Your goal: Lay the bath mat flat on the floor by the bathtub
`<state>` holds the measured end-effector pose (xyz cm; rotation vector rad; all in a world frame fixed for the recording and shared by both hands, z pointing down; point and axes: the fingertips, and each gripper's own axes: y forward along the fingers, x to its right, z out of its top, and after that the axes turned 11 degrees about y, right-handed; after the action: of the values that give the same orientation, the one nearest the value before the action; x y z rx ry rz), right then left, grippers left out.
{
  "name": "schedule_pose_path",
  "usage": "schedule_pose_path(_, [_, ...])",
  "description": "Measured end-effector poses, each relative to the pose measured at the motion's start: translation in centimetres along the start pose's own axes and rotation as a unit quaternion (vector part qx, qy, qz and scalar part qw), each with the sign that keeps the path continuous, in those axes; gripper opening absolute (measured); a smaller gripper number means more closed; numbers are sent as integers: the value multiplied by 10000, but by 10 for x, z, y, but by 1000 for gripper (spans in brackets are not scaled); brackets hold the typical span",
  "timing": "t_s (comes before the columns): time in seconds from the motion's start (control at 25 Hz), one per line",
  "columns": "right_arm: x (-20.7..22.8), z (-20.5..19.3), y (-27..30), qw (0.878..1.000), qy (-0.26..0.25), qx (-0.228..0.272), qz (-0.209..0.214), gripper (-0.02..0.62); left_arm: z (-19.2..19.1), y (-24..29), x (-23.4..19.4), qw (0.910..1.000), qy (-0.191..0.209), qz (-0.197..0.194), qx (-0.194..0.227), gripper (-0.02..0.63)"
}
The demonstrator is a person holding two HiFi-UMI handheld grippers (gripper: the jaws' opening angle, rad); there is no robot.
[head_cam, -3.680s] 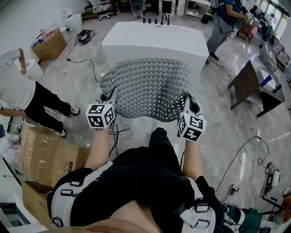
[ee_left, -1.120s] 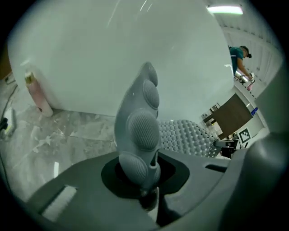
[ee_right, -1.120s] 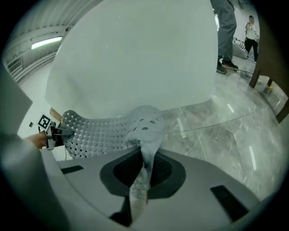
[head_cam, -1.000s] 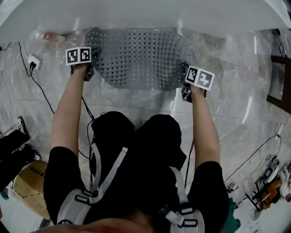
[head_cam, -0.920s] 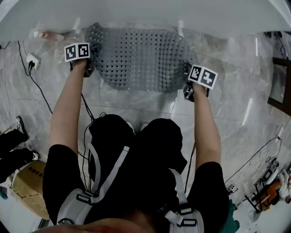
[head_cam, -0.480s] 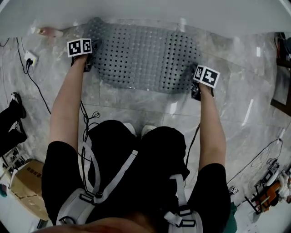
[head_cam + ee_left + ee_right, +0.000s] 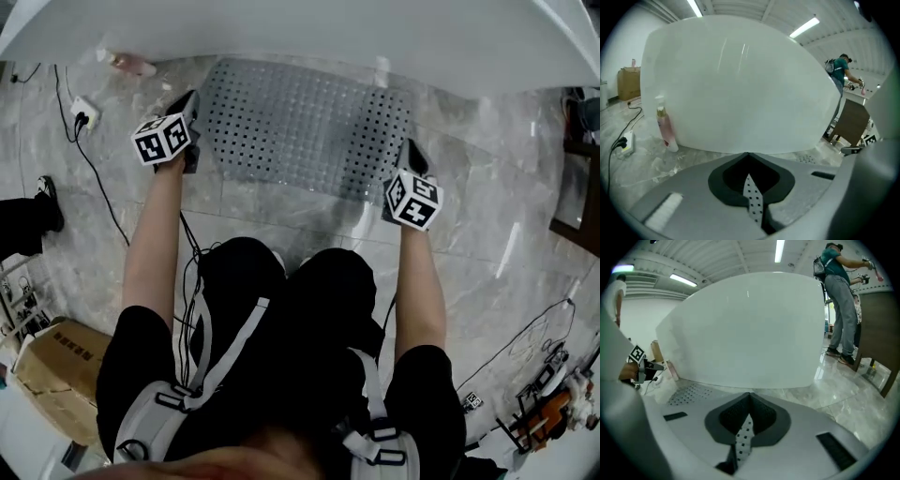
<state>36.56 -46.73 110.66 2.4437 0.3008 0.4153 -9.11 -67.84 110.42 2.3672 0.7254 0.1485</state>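
Lying flat on the grey marble floor (image 7: 281, 211), the perforated grey bath mat (image 7: 305, 127) is stretching along the near side of the white bathtub (image 7: 309, 28), with its far edge just beside the tub wall. The person is crouching near the mat and is reaching out with both arms.

The left tongs (image 7: 190, 101) are pointing away from the person, just beside the left end of the mat. The right tongs (image 7: 412, 150) are pointing the same way, just beside its right end. Whether the tips are touching the mat I cannot tell from above.

In the left gripper view the tongs are clenched, jaw against jaw, and are facing the tub wall, while a small part of the mat is showing on the floor to the right. In the right gripper view the tongs are clenched in the same way, and the mat is lying on the floor to the left. Neither pair is grasping the mat.

A pink bottle (image 7: 127, 64) is standing upright on the floor at the left, close to the tub. A white power strip (image 7: 82, 111) with a black cable is lying a little nearer than the bottle. A cardboard box (image 7: 52, 370) is sitting at the near left. A person in a teal shirt (image 7: 839, 296) is standing far to the right, beyond the tub.
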Motion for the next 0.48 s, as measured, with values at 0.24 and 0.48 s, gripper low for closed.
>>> schedule_pose_path(0.24, [-89, 123, -116, 9983, -54, 361, 462, 6, 133, -144, 75, 9947, 772, -110, 665, 3])
schedule_pose_path(0.48, [-196, 329, -323, 9901, -217, 1091, 853, 6, 348, -349, 166, 9837, 1136, -454, 1315, 3])
